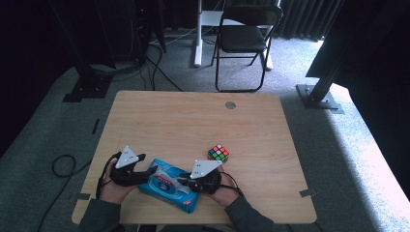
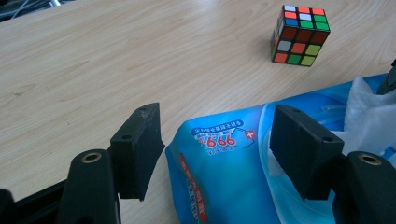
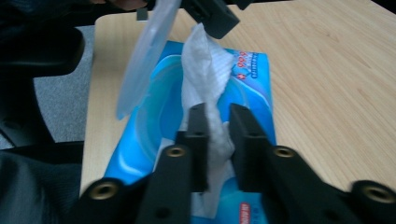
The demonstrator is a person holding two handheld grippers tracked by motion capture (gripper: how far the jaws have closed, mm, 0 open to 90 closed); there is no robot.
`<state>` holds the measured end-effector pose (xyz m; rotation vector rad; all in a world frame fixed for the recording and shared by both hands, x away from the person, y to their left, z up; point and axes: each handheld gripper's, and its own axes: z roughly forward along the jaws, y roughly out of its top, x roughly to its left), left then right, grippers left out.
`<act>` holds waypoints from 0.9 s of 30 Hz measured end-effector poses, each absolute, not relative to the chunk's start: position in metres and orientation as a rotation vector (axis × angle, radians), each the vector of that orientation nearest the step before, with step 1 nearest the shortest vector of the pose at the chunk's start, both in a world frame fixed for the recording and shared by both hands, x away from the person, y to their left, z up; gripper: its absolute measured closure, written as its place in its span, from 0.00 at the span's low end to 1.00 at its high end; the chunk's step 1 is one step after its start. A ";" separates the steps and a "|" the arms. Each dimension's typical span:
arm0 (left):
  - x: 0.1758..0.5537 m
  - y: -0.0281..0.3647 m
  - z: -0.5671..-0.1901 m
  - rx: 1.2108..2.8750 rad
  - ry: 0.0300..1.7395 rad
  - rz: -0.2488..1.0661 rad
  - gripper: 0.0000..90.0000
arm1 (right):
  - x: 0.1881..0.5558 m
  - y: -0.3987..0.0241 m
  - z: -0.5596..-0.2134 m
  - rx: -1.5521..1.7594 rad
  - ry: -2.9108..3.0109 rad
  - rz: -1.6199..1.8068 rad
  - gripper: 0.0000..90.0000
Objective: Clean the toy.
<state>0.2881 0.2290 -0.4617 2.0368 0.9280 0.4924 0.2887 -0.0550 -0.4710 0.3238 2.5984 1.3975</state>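
Already opened, a blue wet-wipe pack (image 1: 167, 188) is seen lying near the counter's (image 1: 193, 121) front edge, towards its left corner, its flap (image 3: 147, 51) lifted. At left, the left hand-held gripper (image 2: 215, 144) is held with its jaws wide, astride the pack's end without pressing it. At right, a white wipe (image 3: 205, 79) is pinched by the right hand-held gripper (image 3: 218, 140), jaws narrow. The wipe appears partly drawn; pulling it free is judged to remain. A colour cube (image 1: 218, 153) sits untouched behind.

Far tabletop (image 1: 193, 116) lies open; only the cube (image 1: 218, 153) (beside the wipes pack (image 1: 167, 186)) obstructs.
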 end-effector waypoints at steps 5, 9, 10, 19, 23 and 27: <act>0.291 0.228 -0.466 2.037 0.936 0.479 0.38 | 0.292 -0.056 -0.470 0.366 2.596 1.413 0.99; 0.292 0.226 -0.469 2.044 0.934 0.470 0.38 | 0.294 -0.057 -0.468 0.392 2.585 1.429 0.99; 0.292 0.225 -0.470 2.045 0.935 0.469 0.38 | 0.295 -0.057 -0.467 0.396 2.580 1.436 1.00; 0.294 0.226 -0.474 2.049 0.946 0.462 0.38 | 0.300 -0.064 -0.457 0.449 2.516 1.477 1.00; 0.294 0.226 -0.474 2.048 0.947 0.462 0.38 | 0.303 -0.067 -0.455 0.468 2.497 1.474 1.00; 0.294 0.227 -0.474 2.049 0.947 0.463 0.38 | 0.304 -0.069 -0.453 0.485 2.482 1.479 1.00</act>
